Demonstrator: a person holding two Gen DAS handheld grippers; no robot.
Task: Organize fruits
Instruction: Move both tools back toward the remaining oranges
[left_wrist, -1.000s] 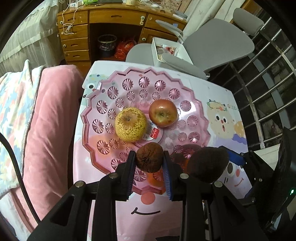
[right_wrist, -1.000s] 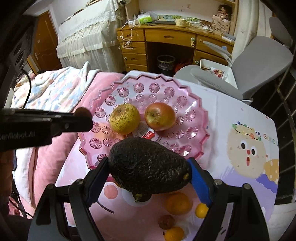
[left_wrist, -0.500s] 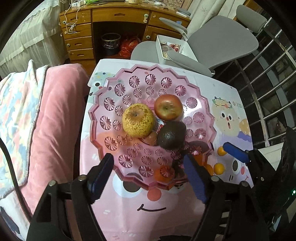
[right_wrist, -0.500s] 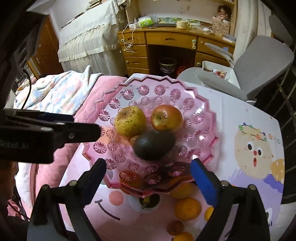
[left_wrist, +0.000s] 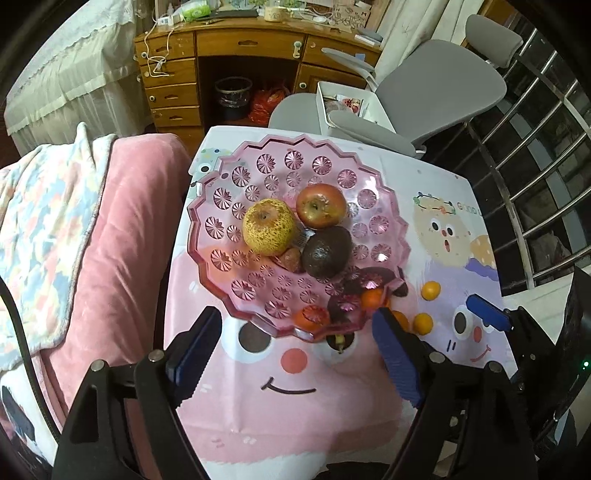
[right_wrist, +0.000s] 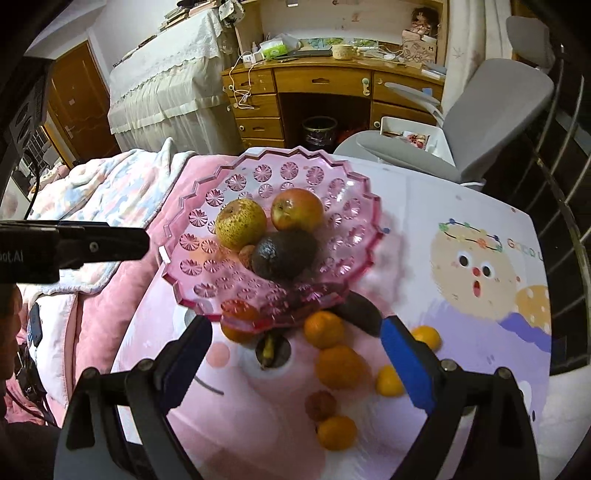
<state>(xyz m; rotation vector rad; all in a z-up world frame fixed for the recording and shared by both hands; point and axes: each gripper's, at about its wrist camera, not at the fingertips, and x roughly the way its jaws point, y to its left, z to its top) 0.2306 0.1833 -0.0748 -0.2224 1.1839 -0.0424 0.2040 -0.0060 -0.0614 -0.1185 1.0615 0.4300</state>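
Observation:
A pink scalloped fruit plate (left_wrist: 229, 280) (right_wrist: 192, 280) holds a yellow pear (left_wrist: 269, 232) (right_wrist: 241, 223), a red apple (left_wrist: 321, 206) (right_wrist: 297, 214), a dark avocado (left_wrist: 326, 251) (right_wrist: 284, 254) and a small brown fruit (left_wrist: 290, 258) (right_wrist: 245, 255). Several oranges (right_wrist: 341, 366) (left_wrist: 430, 290), another brown fruit (right_wrist: 320, 405) and a dark fruit (right_wrist: 360, 312) lie on the table near the plate's front edge. My left gripper (left_wrist: 295, 352) is open and empty in front of the plate. My right gripper (right_wrist: 295, 363) is open and empty above the loose oranges.
The table has a pink cartoon cloth (left_wrist: 288, 413). A pink cushion and blanket (left_wrist: 110, 236) lie to the left. A grey chair (left_wrist: 424, 96) and a wooden desk (left_wrist: 236, 55) stand behind. A metal railing (left_wrist: 535, 177) runs on the right.
Both grippers have let go of their fruit into the plate, the left the small brown fruit and the right the avocado. Both have opened wide and pulled back towards me.

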